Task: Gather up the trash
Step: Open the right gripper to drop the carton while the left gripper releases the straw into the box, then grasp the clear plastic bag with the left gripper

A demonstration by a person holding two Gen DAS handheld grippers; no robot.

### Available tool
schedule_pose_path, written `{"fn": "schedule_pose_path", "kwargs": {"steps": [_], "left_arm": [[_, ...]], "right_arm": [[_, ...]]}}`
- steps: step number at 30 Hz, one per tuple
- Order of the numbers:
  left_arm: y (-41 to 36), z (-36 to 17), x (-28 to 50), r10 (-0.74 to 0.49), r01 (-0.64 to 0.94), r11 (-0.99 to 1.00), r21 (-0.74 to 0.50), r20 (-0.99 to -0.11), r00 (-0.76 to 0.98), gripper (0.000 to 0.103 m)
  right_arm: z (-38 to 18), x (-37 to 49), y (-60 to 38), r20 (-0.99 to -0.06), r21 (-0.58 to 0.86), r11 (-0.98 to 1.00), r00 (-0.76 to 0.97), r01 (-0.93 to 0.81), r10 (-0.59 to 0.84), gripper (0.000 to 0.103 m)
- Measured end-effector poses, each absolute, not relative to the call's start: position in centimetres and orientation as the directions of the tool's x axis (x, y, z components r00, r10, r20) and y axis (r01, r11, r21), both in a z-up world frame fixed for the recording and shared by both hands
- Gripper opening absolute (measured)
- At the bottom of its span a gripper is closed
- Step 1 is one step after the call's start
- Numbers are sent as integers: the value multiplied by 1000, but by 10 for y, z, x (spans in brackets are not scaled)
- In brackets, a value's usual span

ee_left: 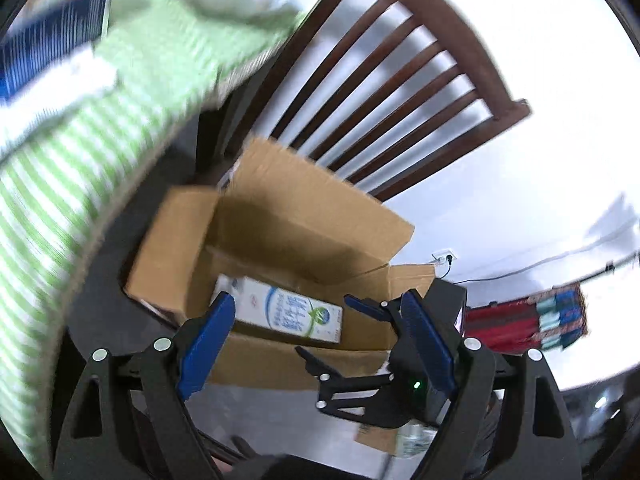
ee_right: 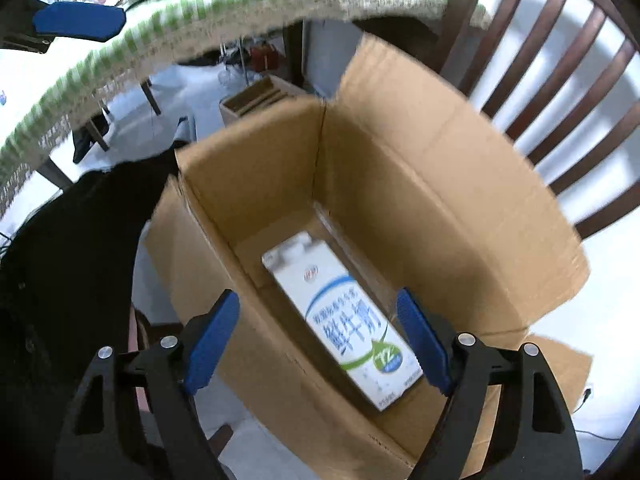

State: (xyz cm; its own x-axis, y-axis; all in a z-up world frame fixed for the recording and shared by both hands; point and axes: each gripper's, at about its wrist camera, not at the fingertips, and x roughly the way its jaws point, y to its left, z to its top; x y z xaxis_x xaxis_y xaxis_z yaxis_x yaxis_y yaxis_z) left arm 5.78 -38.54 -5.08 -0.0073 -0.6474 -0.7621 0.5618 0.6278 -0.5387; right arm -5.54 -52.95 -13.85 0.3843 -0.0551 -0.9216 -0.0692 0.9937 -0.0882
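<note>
Carton (ee_right: pixel 344 320) of milk lies flat on its side at the bottom of the open box (ee_right: pixel 400 168), label up — trash already dropped in, by the look of it, since nothing touches it. The box stands on the floor with its flaps folded outward, which keeps its mouth wide for things let fall from above. Right tongs (ee_right: pixel 318 336) hang over that mouth pointing steeply down, jaws apart and empty, the carton showing between them but well below. Left tongs (ee_left: pixel 316 332) are higher and farther back, jaws also apart with nothing in them; in their view the right tongs cross just in front, over the box's near edge. Beside the box stands a chair (ee_left: pixel 400 92), and above it juts the edge of the bench (ee_right: pixel 200 24) under a green-striped cloth, blurred — likely where more trash waits, though none can be made out.
</note>
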Motion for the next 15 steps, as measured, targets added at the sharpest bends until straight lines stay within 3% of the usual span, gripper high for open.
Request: {"fn": "schedule_pose_path", "kwargs": {"steps": [6, 15], "left_arm": [[-335, -22, 72, -655, 640, 638, -428, -739, 159, 85], [-221, -15, 126, -553, 543, 786, -297, -731, 401, 85]], "right_arm": [[-93, -32, -515, -862, -87, 996, 503, -21, -65, 78], [-40, 9, -465, -777, -67, 997, 630, -47, -23, 78]]}}
